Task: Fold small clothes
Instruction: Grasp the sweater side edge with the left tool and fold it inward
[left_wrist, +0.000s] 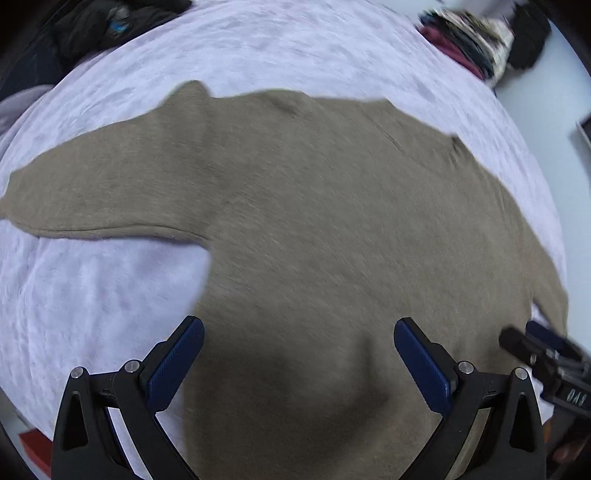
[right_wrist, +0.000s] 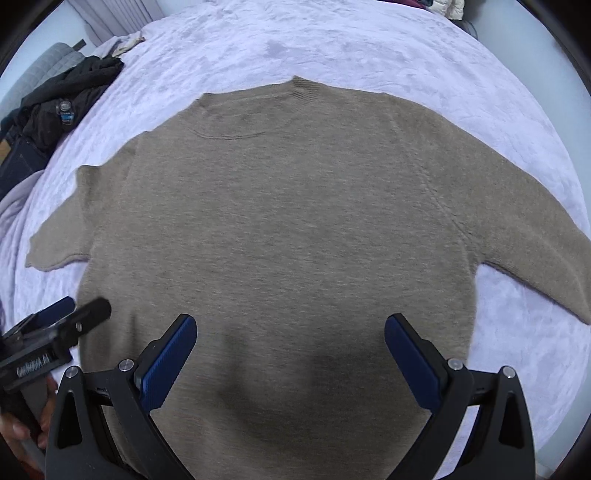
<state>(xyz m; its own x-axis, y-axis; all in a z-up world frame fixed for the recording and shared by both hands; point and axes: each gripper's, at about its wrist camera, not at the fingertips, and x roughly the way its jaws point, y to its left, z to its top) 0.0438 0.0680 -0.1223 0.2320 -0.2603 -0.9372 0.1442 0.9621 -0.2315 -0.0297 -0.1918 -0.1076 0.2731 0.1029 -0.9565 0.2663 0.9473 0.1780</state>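
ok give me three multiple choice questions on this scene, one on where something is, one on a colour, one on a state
1. Where does the sweater lie?
A. spread flat on the bedspread
B. on a hanger
C. in a basket

2. What colour is the sweater?
A. red
B. taupe brown
C. navy

3. How are the left gripper and the right gripper?
A. both shut on cloth
B. one open, one shut
C. both open, holding nothing

Answers:
1 A, body and both sleeves lie out on the lavender cover.
2 B, the knit is brownish grey throughout.
3 C, each pair of blue pads stands wide apart above the fabric.
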